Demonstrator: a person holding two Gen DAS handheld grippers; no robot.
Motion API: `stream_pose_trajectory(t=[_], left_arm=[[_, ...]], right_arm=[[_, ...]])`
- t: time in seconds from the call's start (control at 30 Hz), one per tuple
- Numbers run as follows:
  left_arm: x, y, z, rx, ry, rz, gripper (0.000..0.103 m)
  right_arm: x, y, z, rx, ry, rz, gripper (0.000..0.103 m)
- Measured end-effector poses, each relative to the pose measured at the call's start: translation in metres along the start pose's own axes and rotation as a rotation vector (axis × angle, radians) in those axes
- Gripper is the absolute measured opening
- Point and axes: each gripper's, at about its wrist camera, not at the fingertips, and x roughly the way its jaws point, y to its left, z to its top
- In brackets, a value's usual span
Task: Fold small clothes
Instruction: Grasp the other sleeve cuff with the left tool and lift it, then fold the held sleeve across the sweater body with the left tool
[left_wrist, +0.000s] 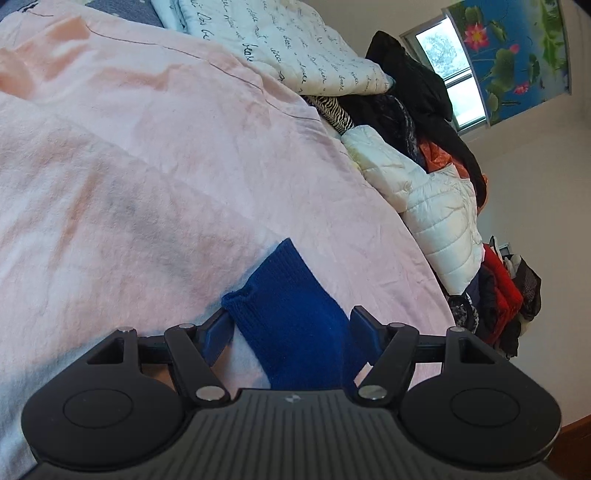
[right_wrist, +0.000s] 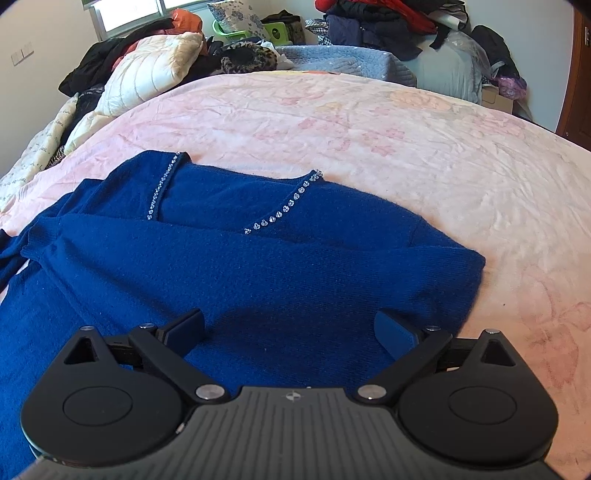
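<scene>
A royal-blue knit sweater (right_wrist: 258, 273) with a rhinestone V-neck lies flat on the pink bedspread (right_wrist: 406, 147), one sleeve folded across its chest. My right gripper (right_wrist: 290, 330) is open, its jaws spread wide just above the sweater's body. In the left wrist view a blue sleeve (left_wrist: 291, 314) with its ribbed cuff runs between the jaws of my left gripper (left_wrist: 291, 328). The jaws stand apart on either side of the sleeve and do not pinch it. The sleeve rests on the pink bedspread (left_wrist: 166, 166).
A heap of clothes and a white puffer jacket (left_wrist: 424, 199) lines the bed's far edge, with a script-print quilt (left_wrist: 295, 44) beside it. In the right wrist view, more piled clothes (right_wrist: 369, 22) and a blue blanket (right_wrist: 351, 59) lie beyond the bed.
</scene>
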Motion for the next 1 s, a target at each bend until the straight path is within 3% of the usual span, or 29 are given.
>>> stream_pose_trajectory(t=[0.03, 0.1, 0.17, 0.23, 0.37, 0.43, 0.53, 0.63, 0.73, 0.8, 0.9, 1.0], left_arm=[[0.002, -0.003, -0.001, 0.012, -0.009, 0.01, 0.067], [0.004, -0.007, -0.005, 0.036, 0.001, 0.024, 0.011], [0.01, -0.004, -0.008, 0.032, 0.055, 0.02, 0.01], [0.007, -0.003, -0.012, 0.053, 0.035, 0.027, 0.01], [-0.002, -0.01, -0.005, 0.094, -0.052, 0.056, 0.008], [-0.014, -0.019, 0.006, 0.099, -0.108, 0.049, 0.007], [-0.042, -0.062, 0.003, 0.182, -0.17, -0.082, 0.007], [-0.075, -0.131, -0.053, 0.425, -0.18, -0.346, 0.007], [-0.081, -0.179, -0.152, 0.685, -0.015, -0.575, 0.007], [-0.064, -0.191, -0.217, 0.8, 0.156, -0.631, 0.007], [-0.032, -0.187, -0.289, 0.886, 0.382, -0.588, 0.007], [-0.02, -0.18, -0.321, 0.989, 0.433, -0.485, 0.007]], right_arm=[[0.0, 0.0, 0.0, 0.0, -0.001, 0.002, 0.1], [-0.001, 0.0, -0.001, 0.0, -0.004, 0.003, 0.1], [-0.001, 0.0, -0.001, -0.002, -0.004, 0.003, 0.1], [-0.001, 0.0, -0.001, -0.005, -0.002, 0.002, 0.1], [-0.003, -0.001, 0.0, 0.011, -0.005, 0.012, 0.099], [-0.009, -0.004, 0.002, 0.051, -0.027, 0.01, 0.088], [-0.034, -0.008, 0.008, 0.161, -0.135, 0.143, 0.082], [-0.046, -0.004, 0.02, 0.283, -0.187, 0.337, 0.09], [-0.034, 0.003, 0.029, 0.413, -0.157, 0.533, 0.094], [-0.018, 0.004, 0.029, 0.517, -0.109, 0.669, 0.095], [0.005, 0.008, 0.018, 0.639, -0.012, 0.761, 0.096], [0.017, 0.014, 0.002, 0.651, 0.066, 0.717, 0.093]])
